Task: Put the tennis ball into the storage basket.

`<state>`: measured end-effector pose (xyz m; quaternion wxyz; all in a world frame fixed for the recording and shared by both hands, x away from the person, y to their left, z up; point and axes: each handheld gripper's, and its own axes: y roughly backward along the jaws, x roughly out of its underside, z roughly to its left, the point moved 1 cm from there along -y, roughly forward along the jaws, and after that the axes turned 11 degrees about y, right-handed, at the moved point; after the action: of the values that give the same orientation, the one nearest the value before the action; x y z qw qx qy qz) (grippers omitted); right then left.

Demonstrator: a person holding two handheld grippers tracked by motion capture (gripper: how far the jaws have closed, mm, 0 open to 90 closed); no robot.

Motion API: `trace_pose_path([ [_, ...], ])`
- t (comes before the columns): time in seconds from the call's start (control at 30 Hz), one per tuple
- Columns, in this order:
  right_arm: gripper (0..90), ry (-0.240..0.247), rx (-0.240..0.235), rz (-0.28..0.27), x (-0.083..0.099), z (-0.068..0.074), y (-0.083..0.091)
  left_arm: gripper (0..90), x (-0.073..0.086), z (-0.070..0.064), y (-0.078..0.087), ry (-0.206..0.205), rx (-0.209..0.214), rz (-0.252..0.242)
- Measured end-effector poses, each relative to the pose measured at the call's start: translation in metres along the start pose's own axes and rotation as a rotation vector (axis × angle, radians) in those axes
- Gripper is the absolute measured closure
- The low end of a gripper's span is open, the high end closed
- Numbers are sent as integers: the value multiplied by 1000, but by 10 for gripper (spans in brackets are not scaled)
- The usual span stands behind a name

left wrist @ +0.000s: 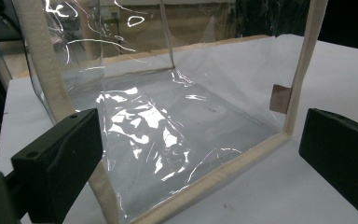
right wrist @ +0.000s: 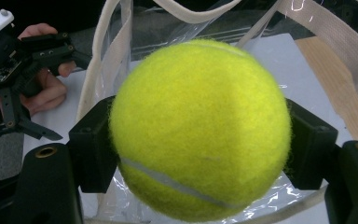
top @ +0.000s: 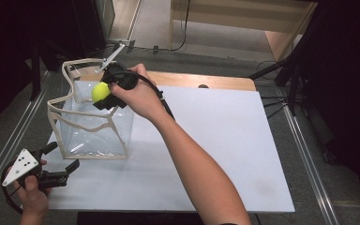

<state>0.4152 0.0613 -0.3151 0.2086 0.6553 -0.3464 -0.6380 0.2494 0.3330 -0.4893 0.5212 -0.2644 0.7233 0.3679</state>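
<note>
A yellow-green tennis ball (top: 100, 92) (right wrist: 199, 128) is clamped between the jaws of my right gripper (top: 104, 95) (right wrist: 200, 140), which hangs above the open top of a clear plastic bag (top: 93, 123) with cream fabric trim and handles. That bag (left wrist: 168, 121) (right wrist: 116, 56) stands upright on the white board at the left, and I see nothing inside it. My left gripper (top: 63, 157) (left wrist: 200, 154) stands open near the board's front left corner, its jaws apart just in front of the bag's lower edge, touching nothing.
The white board (top: 215, 140) covers a wooden tabletop (top: 192, 79). A metal rail (top: 9, 140) runs along the floor on the left and another (top: 309, 159) on the right. Dark stands and cables (top: 281, 79) crowd the far right.
</note>
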Motion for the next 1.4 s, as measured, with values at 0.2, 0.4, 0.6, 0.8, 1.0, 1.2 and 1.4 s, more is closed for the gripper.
trace_pose_path([
  [0.2,239,-15,-14,17,2,2,0,0,0,0,0,-1,-1,1],
  [0.4,238,-5,-21,30,4,3,2,0,0,0,0,-2,-2,2],
  [0.6,236,-12,-26,39,4,3,2,0,0,0,-1,0,-1,1],
  [0.8,225,-17,-34,34,6,3,1,0,0,0,-1,1,0,0],
  [1.0,172,-12,-33,-9,5,2,8,0,0,0,-1,0,0,0],
  [1.2,172,-19,-24,-18,6,3,14,0,0,0,-1,0,0,0],
  [1.4,171,-17,-15,-35,7,4,21,0,0,0,-1,-7,0,2],
])
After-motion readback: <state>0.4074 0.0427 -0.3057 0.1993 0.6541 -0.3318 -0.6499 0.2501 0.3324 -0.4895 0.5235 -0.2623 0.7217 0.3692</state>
